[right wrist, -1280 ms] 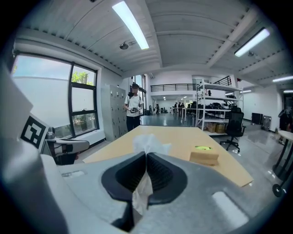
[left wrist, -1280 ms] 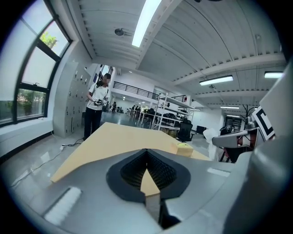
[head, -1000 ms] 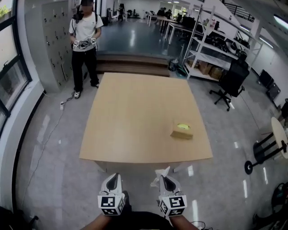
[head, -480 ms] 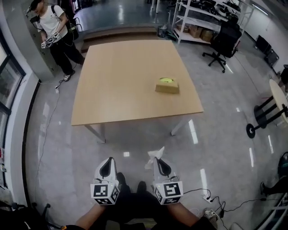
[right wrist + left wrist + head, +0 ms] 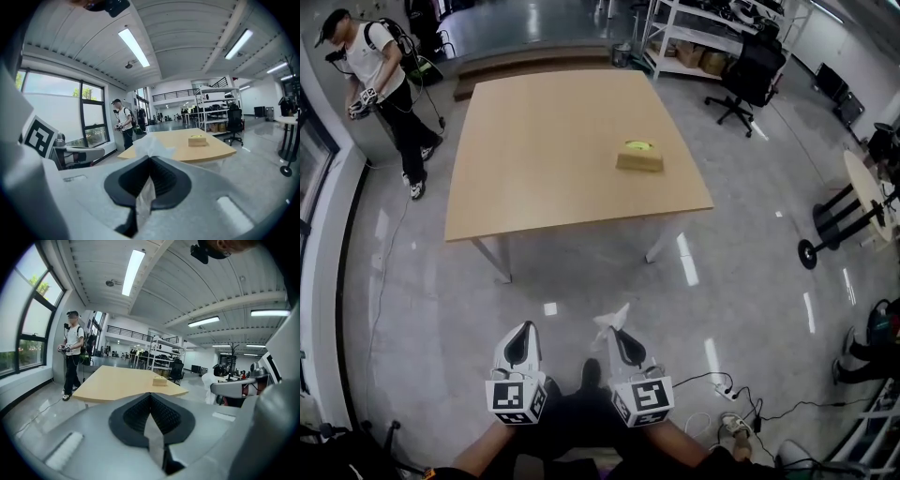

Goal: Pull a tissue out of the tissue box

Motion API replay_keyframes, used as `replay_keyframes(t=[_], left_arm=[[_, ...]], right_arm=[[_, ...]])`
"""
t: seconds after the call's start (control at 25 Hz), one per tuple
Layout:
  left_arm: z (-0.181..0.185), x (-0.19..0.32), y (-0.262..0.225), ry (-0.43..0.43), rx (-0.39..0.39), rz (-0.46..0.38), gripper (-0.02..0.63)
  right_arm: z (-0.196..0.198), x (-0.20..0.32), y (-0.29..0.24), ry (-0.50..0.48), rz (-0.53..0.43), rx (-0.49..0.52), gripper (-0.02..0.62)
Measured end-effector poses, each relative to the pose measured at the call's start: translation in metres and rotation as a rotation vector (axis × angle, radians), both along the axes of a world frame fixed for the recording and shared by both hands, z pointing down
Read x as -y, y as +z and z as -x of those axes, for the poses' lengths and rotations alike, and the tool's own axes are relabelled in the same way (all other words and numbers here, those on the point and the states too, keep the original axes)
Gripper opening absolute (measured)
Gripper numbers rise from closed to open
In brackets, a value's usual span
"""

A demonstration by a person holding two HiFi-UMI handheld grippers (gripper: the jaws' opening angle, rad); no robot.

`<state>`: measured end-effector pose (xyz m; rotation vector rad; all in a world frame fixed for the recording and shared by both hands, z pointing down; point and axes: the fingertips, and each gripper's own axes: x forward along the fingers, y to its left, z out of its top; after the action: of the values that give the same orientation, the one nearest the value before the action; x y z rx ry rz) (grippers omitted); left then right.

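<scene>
The tan tissue box (image 5: 639, 157), with a yellow-green opening on top, sits on the right part of the wooden table (image 5: 553, 141), well ahead of both grippers. My right gripper (image 5: 614, 330) is over the floor, short of the table, and its jaws are closing tight on a white tissue (image 5: 609, 317). In the right gripper view the tissue (image 5: 152, 145) puffs up above the jaws of the right gripper (image 5: 150, 158), and the box (image 5: 197, 140) shows far off. My left gripper (image 5: 526, 325) is beside it, shut and empty, its jaws pressed together in the left gripper view (image 5: 150, 395).
A person (image 5: 370, 75) holding grippers stands at the table's far left corner. A black office chair (image 5: 748, 75) and shelving (image 5: 694, 19) are at the back right, a round side table's rim (image 5: 862, 187) at the right. Cables and a power strip (image 5: 731, 412) lie near my feet.
Both grippers, the right one still holding the tissue, have drawn back from the table, which now lies farther ahead. The bystander appears further left in view.
</scene>
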<state>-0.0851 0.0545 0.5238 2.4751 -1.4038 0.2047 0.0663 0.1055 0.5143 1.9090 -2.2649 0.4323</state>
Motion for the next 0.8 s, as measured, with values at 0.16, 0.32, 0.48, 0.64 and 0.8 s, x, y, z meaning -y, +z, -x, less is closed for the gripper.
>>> replay_keyframes(t=[0.16, 0.32, 0.48, 0.64, 0.8], left_arm=[[0.024, -0.019, 0.007, -0.007, -0.018, 0.015, 0.018], [0.049, -0.027, 0.008, -0.015, -0.042, 0.022, 0.018], [0.067, -0.033, 0.012, -0.018, -0.059, 0.03, 0.018], [0.08, -0.032, 0.01, -0.018, -0.073, 0.021, 0.018], [0.09, -0.03, 0.01, -0.018, -0.082, 0.018, 0.018]], right_arm=[[0.025, -0.016, 0.002, -0.01, 0.023, -0.011, -0.005], [0.047, -0.023, -0.001, -0.005, 0.026, -0.038, -0.005], [0.057, -0.028, -0.002, 0.007, 0.032, -0.063, -0.005], [0.066, -0.03, -0.006, 0.014, 0.025, -0.076, -0.005], [0.077, -0.029, -0.007, 0.011, 0.02, -0.085, -0.005]])
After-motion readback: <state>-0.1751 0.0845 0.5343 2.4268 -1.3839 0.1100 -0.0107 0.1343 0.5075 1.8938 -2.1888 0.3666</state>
